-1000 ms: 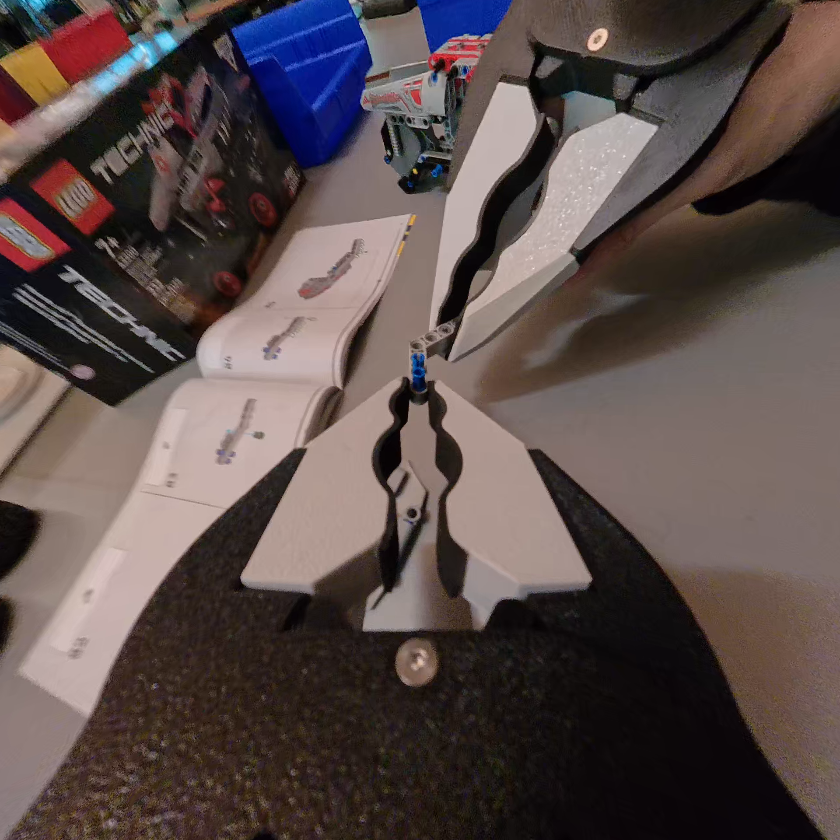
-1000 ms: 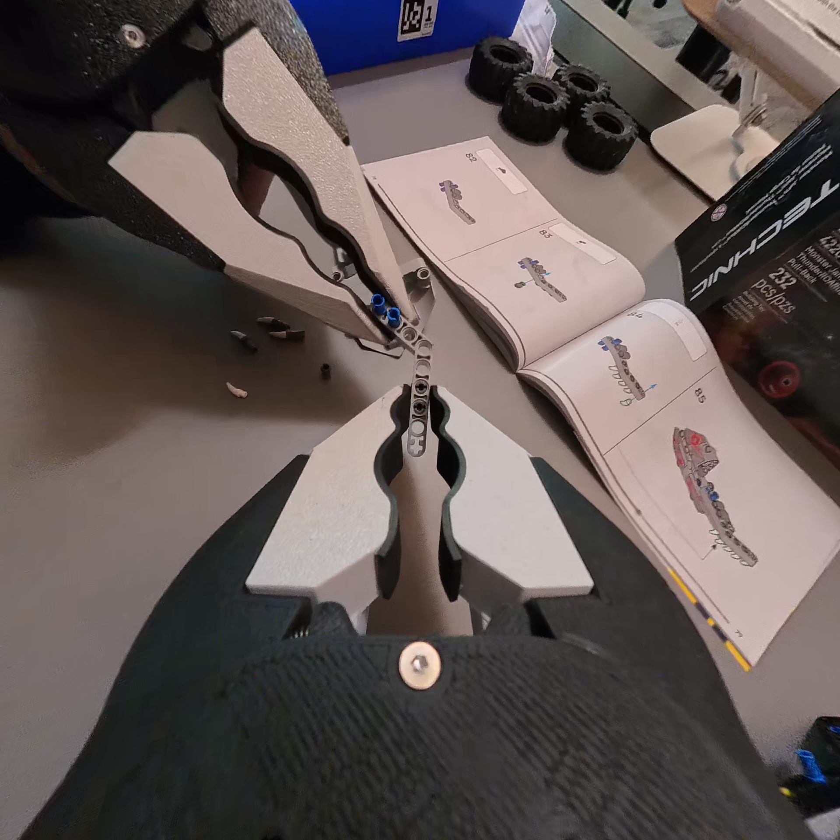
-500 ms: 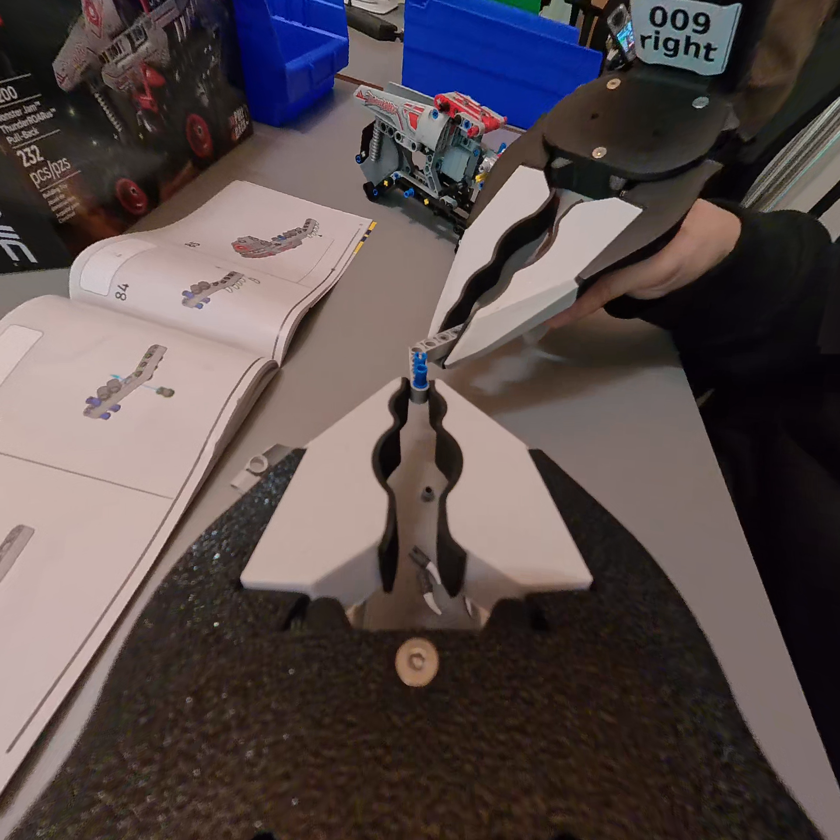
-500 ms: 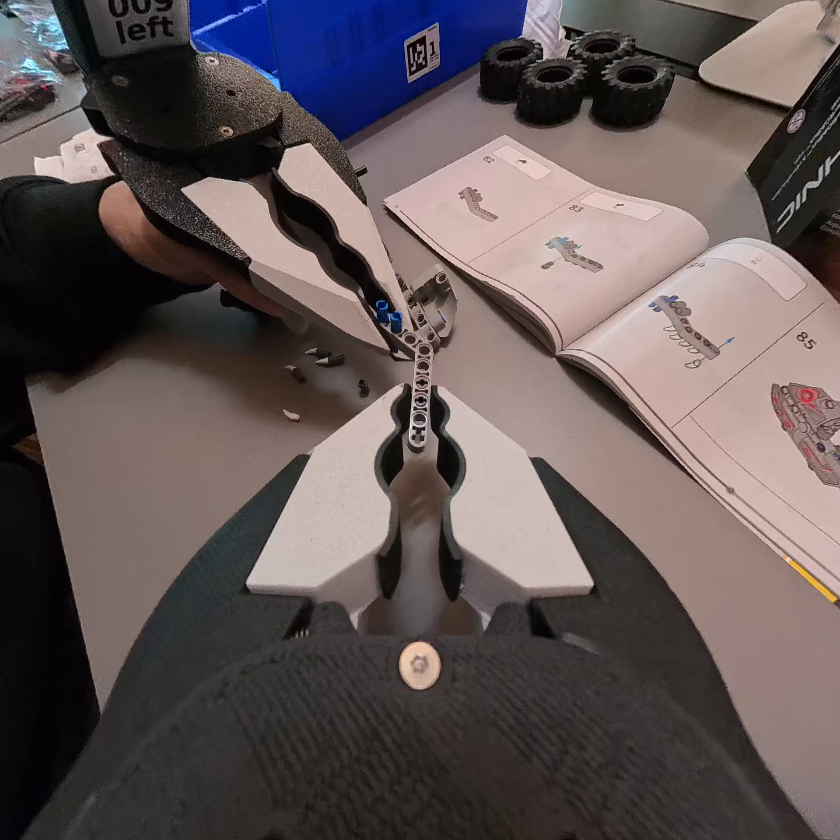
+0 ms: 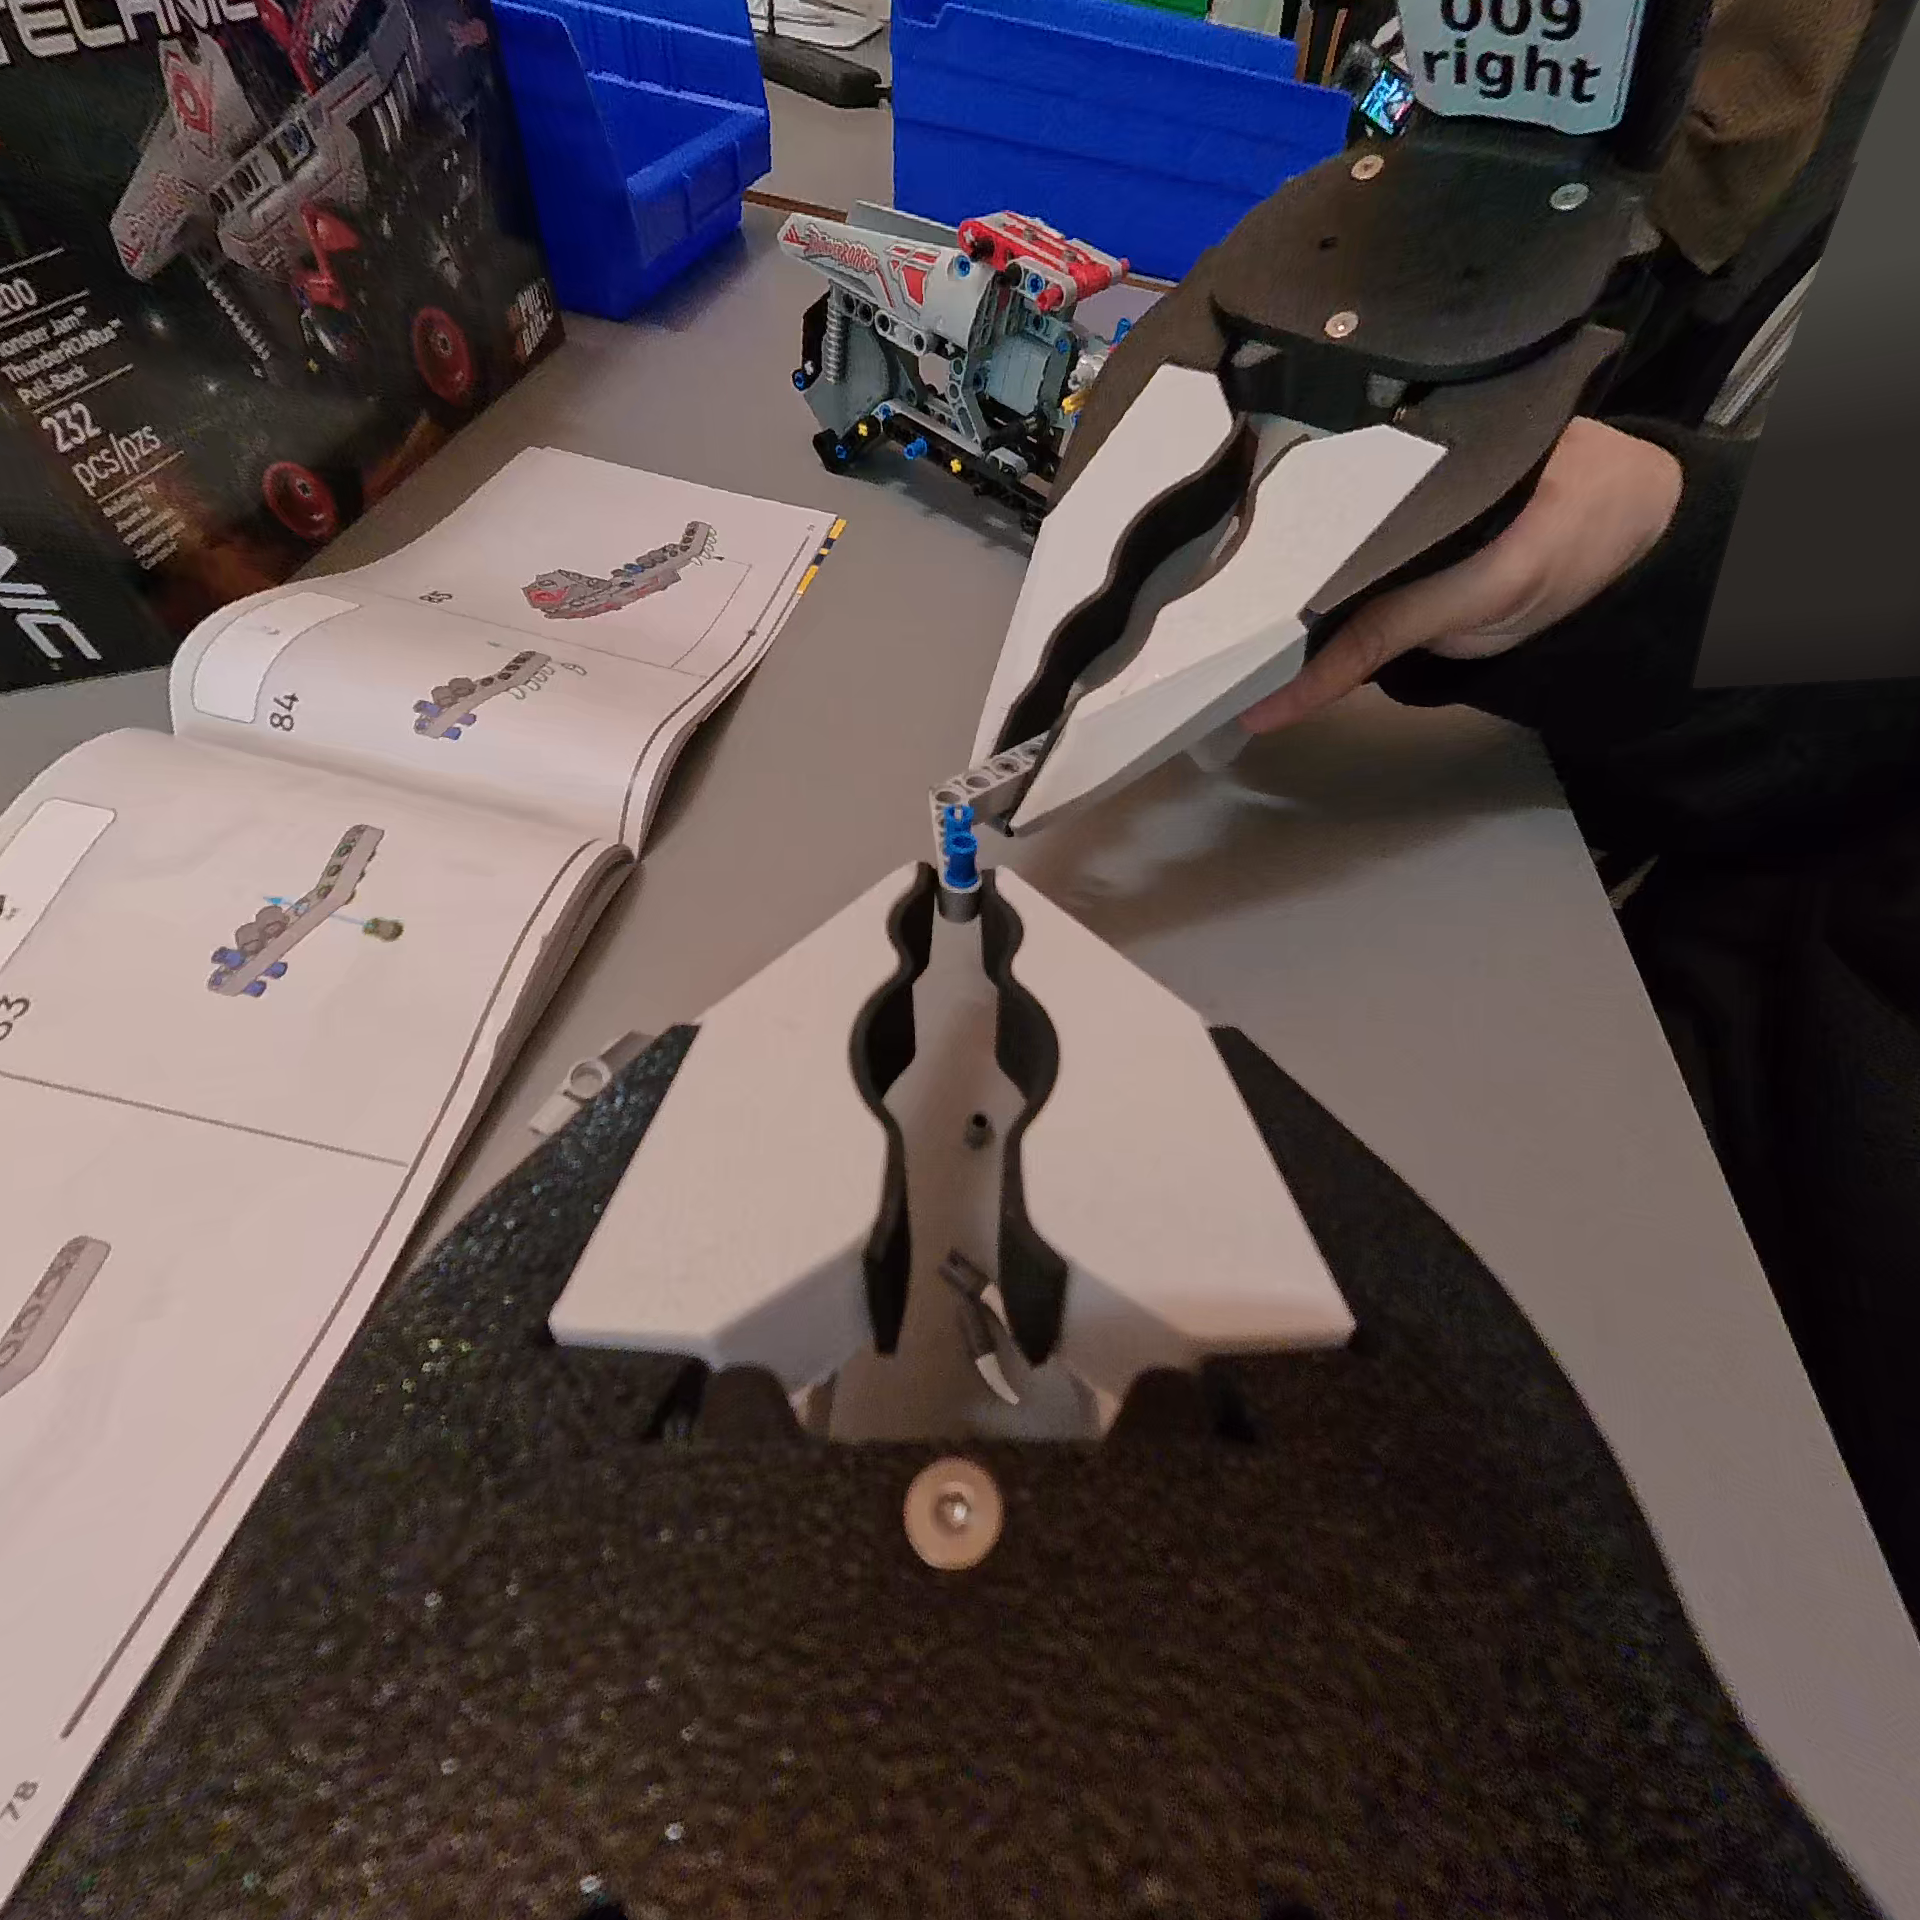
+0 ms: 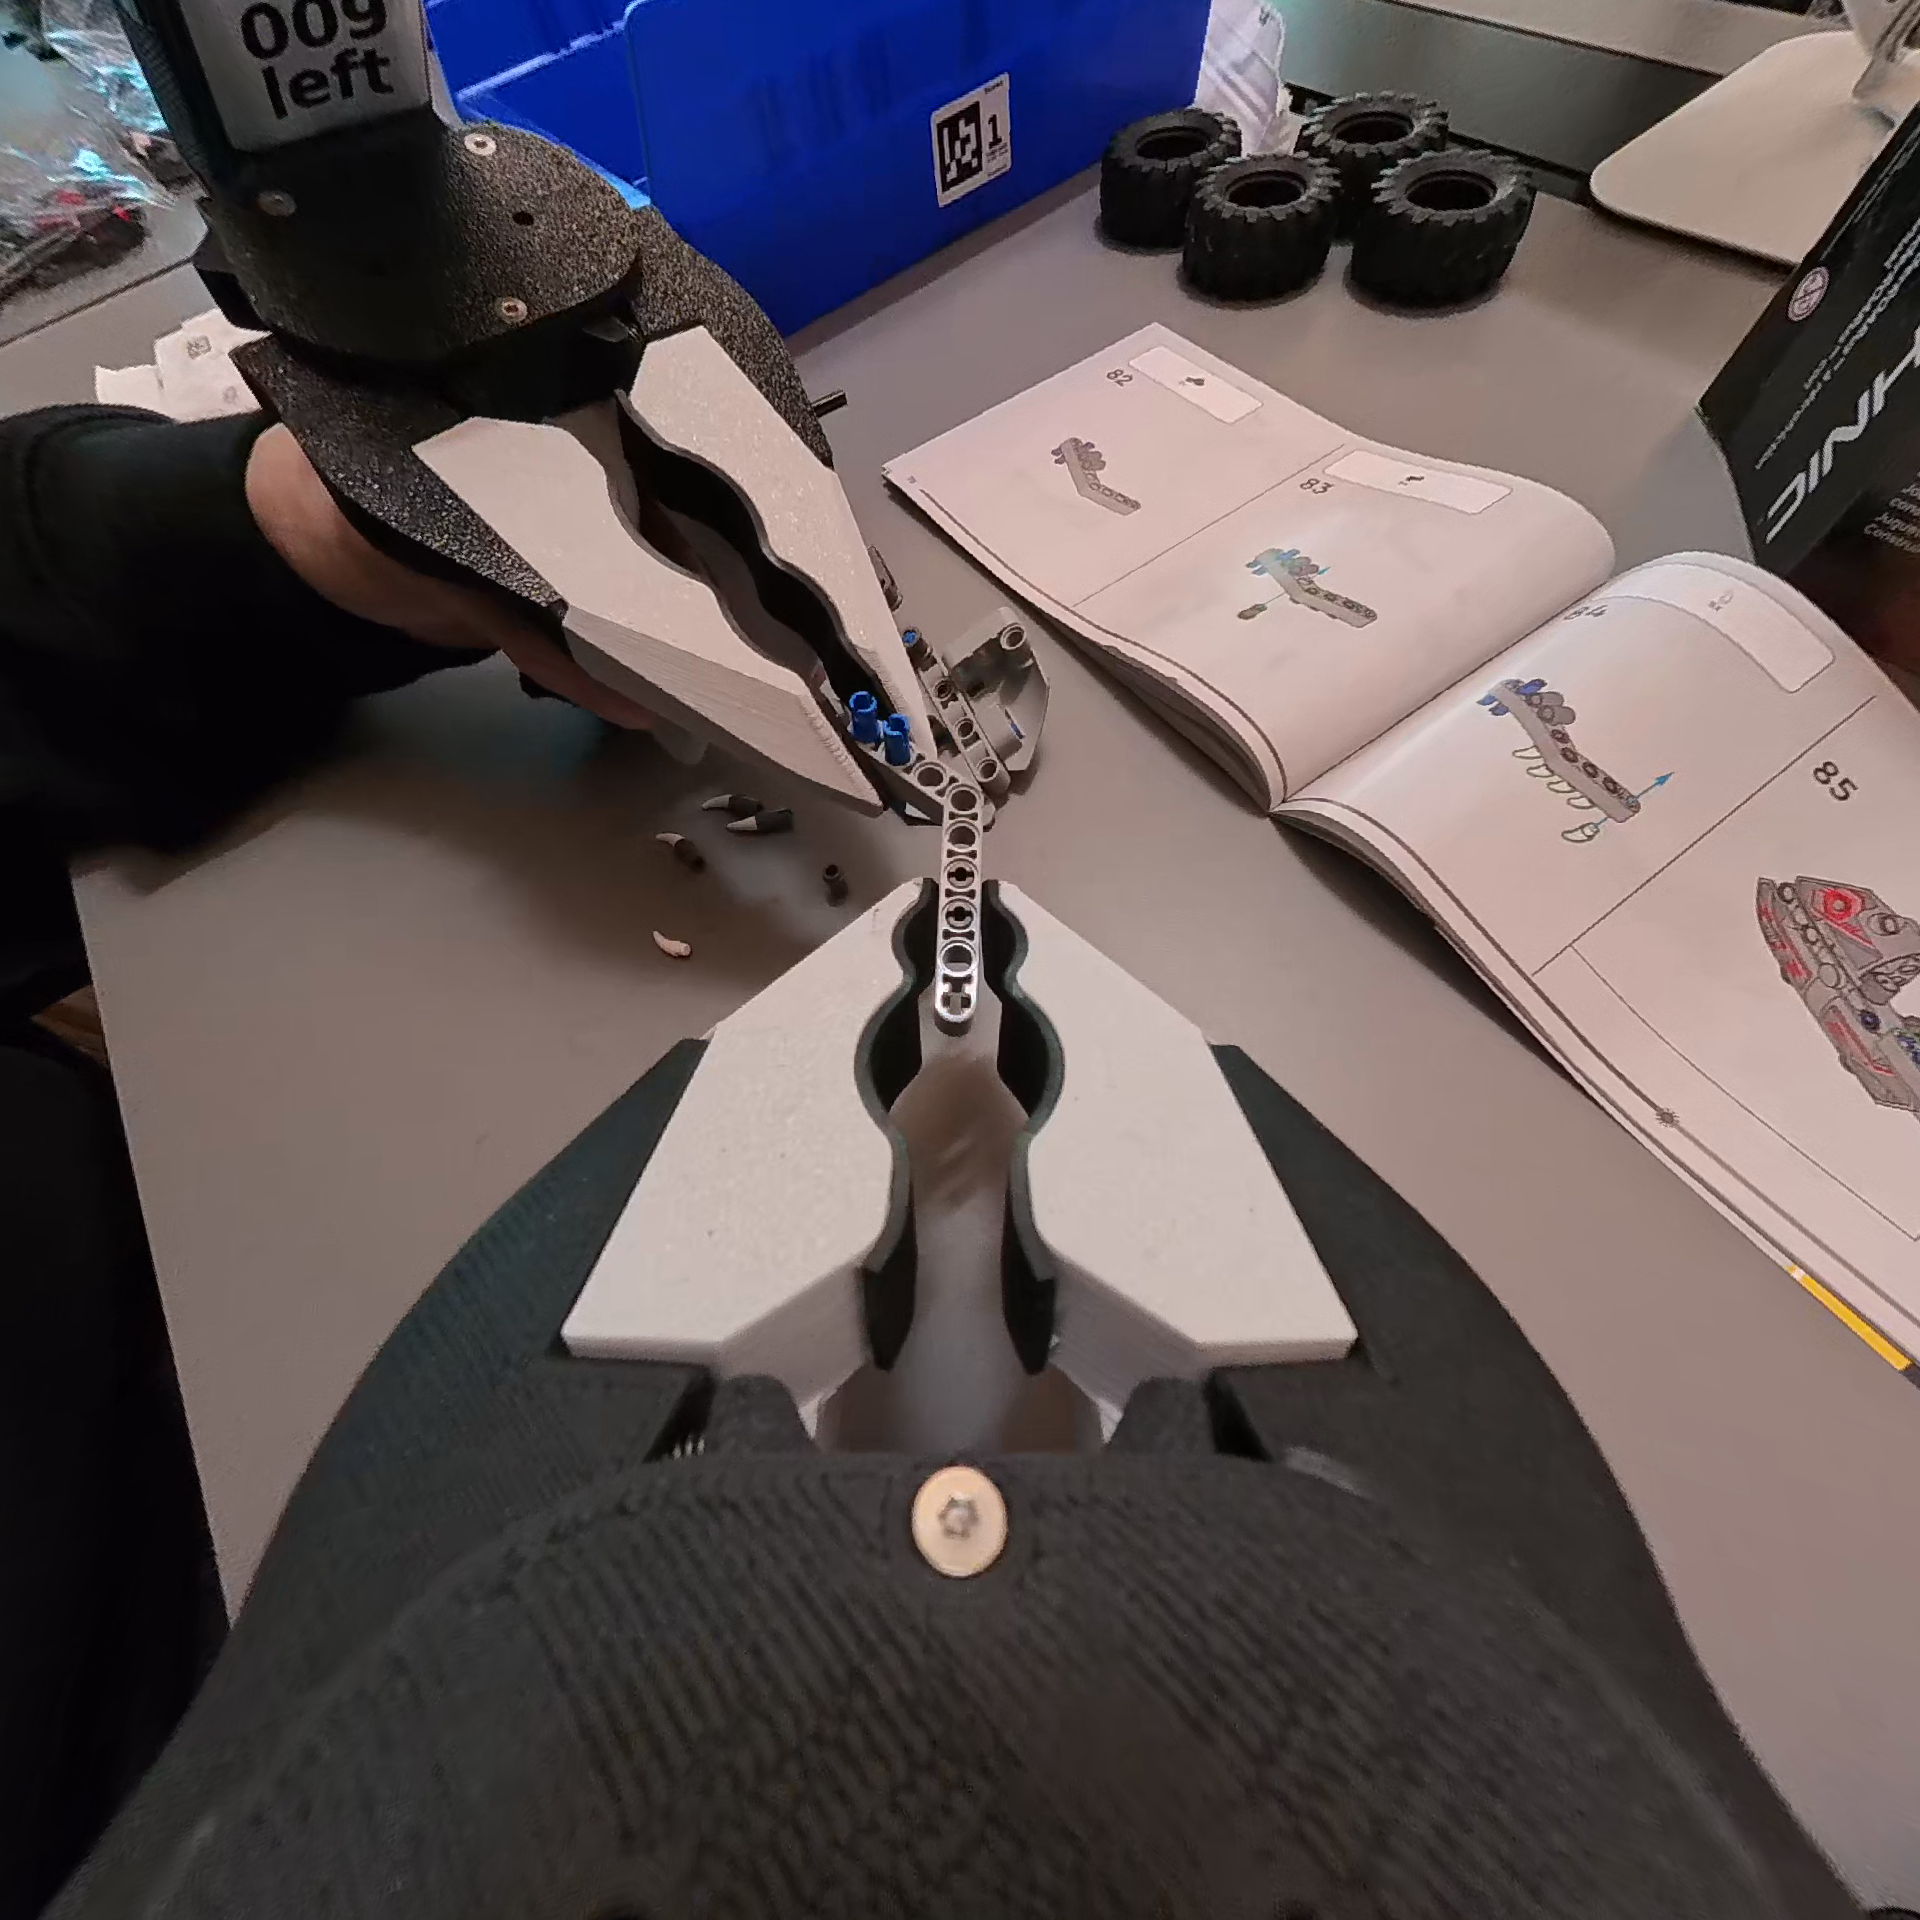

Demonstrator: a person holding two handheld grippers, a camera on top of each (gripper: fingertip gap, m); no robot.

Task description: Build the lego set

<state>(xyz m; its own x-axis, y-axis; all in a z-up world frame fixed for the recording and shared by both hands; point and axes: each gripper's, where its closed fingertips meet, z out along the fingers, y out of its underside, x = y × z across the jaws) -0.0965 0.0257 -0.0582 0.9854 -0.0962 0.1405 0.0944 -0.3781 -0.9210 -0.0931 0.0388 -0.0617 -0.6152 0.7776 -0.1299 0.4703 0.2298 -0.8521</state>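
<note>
Both claws meet tip to tip above the grey bench [image 6: 416, 1091]. The right claw [image 6: 958, 904] is clenched on a long grey beam [image 6: 958, 914], which pokes out past its tips toward the other claw. The left claw [image 5: 958, 894] is clamped on the far, bent end of that same beam, where blue pins [image 6: 878, 722] stick out of it; in the left wrist view one blue pin [image 5: 958, 836] stands up right at its tips, against the beam's end holes.

Just behind the meeting point a grey angled part [image 6: 1003, 691] lies on the bench. A few small tooth-like bits [image 6: 743, 816] are scattered near it. The open manual [image 6: 1455, 665] lies to one side, next to the dark box [image 5: 239, 260]. Four black tyres [image 6: 1320, 197] sit in a cluster near a blue bin [image 6: 810, 135]. The half-built truck [image 5: 951, 343] stands farther back, between the manual and the bins.
</note>
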